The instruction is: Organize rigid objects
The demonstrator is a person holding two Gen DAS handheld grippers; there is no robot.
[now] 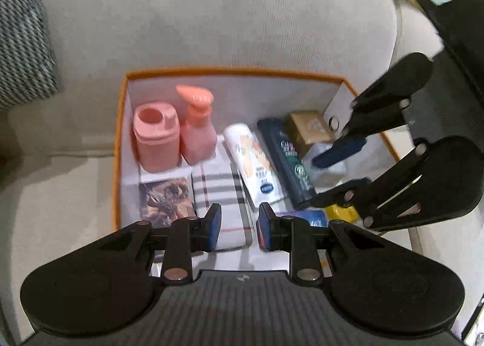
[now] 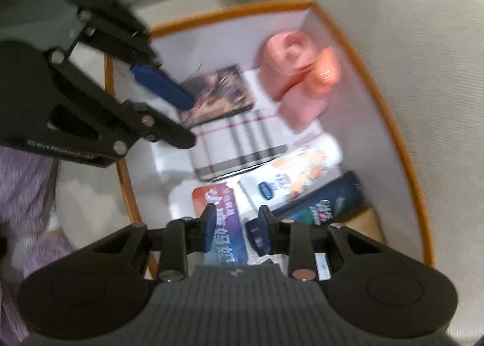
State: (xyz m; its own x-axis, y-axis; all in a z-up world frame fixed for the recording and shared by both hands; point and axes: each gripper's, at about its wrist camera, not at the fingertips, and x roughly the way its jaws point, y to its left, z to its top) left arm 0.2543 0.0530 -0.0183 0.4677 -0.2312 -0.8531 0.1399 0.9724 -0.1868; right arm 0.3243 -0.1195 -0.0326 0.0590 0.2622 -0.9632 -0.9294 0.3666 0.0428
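Looked down into an orange-rimmed box (image 1: 119, 146) resting on a pale cushion (image 1: 211, 13). Held the left gripper (image 1: 239, 226) above the near end at six o'clock, jaws parted by a narrow gap, pinching nothing. Hung the right gripper (image 1: 340, 169) over the box at three o'clock, jaws apart and empty too; no contact with anything below could be made out.

Packed inside: pink jar (image 1: 155, 137) and pink spray bottle (image 1: 196, 128) upright side by side at eleven o'clock; picture card (image 1: 166, 197) at seven o'clock, plaid case (image 1: 217, 191) just beside it; white tube (image 1: 254, 161) and dark blue bottle (image 1: 286, 161) lying side by side toward one o'clock; tan box (image 1: 308, 129) behind them. Seen from the right wrist, a red and purple packet (image 2: 222, 212) lay under the right gripper (image 2: 236, 228). Blurred throughout; small print unreadable.
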